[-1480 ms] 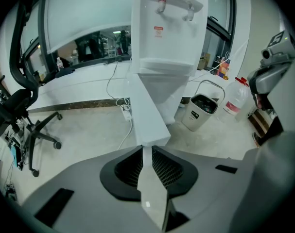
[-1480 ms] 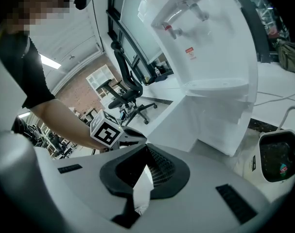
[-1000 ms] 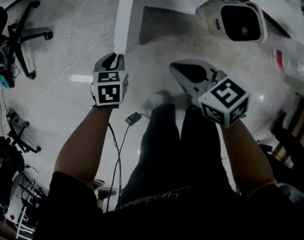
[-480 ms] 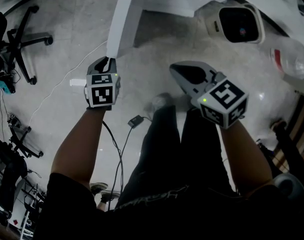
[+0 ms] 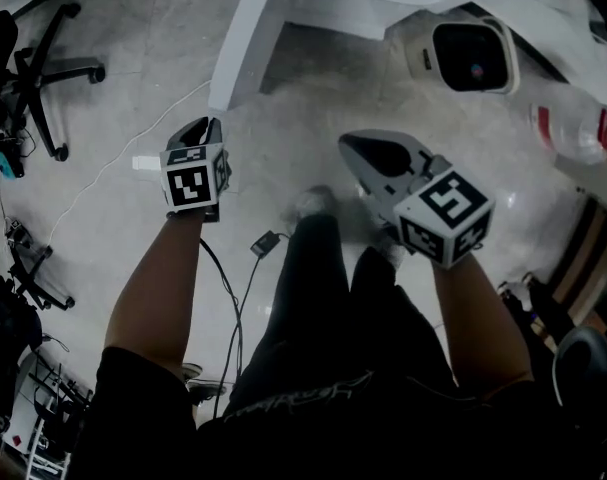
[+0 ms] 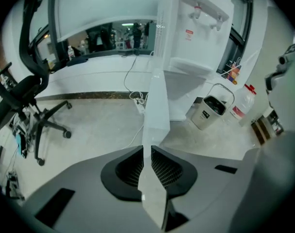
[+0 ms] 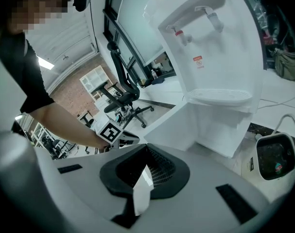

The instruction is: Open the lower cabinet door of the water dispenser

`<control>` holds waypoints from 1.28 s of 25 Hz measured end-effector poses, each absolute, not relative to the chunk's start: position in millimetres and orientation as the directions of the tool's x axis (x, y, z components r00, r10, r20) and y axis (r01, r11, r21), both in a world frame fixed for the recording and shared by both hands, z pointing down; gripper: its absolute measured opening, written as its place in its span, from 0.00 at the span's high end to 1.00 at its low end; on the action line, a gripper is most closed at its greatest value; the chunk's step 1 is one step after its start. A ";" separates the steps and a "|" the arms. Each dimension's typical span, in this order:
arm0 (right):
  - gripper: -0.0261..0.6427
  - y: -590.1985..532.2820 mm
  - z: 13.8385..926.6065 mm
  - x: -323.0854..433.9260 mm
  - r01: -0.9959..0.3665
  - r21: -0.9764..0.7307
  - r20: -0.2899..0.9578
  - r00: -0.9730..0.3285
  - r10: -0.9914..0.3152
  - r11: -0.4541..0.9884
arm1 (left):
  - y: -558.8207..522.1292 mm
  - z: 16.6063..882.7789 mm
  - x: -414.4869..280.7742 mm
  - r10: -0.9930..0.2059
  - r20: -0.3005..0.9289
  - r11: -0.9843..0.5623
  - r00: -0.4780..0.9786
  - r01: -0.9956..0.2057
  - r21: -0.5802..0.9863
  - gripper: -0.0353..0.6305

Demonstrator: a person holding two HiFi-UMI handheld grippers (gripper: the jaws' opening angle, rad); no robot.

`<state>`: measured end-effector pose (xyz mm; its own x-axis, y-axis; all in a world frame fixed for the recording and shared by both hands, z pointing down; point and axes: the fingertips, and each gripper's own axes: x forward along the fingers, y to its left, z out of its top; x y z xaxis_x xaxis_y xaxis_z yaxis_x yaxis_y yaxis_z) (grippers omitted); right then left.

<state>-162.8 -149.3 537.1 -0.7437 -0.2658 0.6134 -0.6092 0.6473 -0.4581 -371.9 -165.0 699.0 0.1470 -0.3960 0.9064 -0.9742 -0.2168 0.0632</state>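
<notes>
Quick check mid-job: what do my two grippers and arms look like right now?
Left gripper and right gripper are grey wedge-shaped shells, each with a black, mesh-lined recess around white jaws. Each carries a white cube printed with black square markers: left cube, right cube. The person wears a black short-sleeved shirt, so the forearms are bare.

Head view dim, murky; gripper views brighter, fisheye-warped, black vignette corners; floor (image 5: 518, 183) sheen.

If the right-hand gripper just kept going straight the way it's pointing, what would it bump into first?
Probably the open cabinet door of the water dispenser, the white panel ahead of the right gripper; depth is unclear.
</notes>
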 end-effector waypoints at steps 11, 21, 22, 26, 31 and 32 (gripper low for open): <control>0.94 -85.6 408.4 -109.2 -0.525 -0.397 0.532 -0.800 -0.278 0.752 | -84.5 523.9 -270.8 -0.553 0.704 -0.190 0.446 -0.890 0.414 0.88; 0.94 44.8 193.8 -26.7 -0.434 -0.278 0.333 -0.880 -0.337 0.857 | 23.4 225.6 -129.4 -0.674 0.309 -0.502 0.671 -0.723 0.474 0.93; 0.94 60.0 174.0 -20.2 -0.432 -0.264 0.318 -0.883 -0.345 0.862 | 40.5 200.6 -117.6 -0.672 0.286 -0.530 0.683 -0.713 0.459 0.93; 0.94 115.0 100.2 -3.2 -0.401 -0.203 0.234 -0.906 -0.353 0.894 | 101.8 113.2 -77.7 -0.654 0.204 -0.637 0.728 -0.676 0.370 0.94; 0.94 178.8 26.0 9.9 -0.380 -0.193 0.140 -0.923 -0.358 0.904 | 172.1 36.6 -48.6 -0.646 0.140 -0.698 0.750 -0.656 0.288 0.94; 0.94 190.5 11.8 12.0 -0.374 -0.194 0.119 -0.927 -0.357 0.907 | 184.0 21.4 -45.5 -0.645 0.128 -0.705 0.753 -0.651 0.281 0.94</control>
<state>12.0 190.5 11.8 -0.9266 -0.3566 0.1193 -0.3740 0.9068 -0.1944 -45.5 184.0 21.4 0.7534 -0.6450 0.1284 -0.6513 -0.7048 0.2812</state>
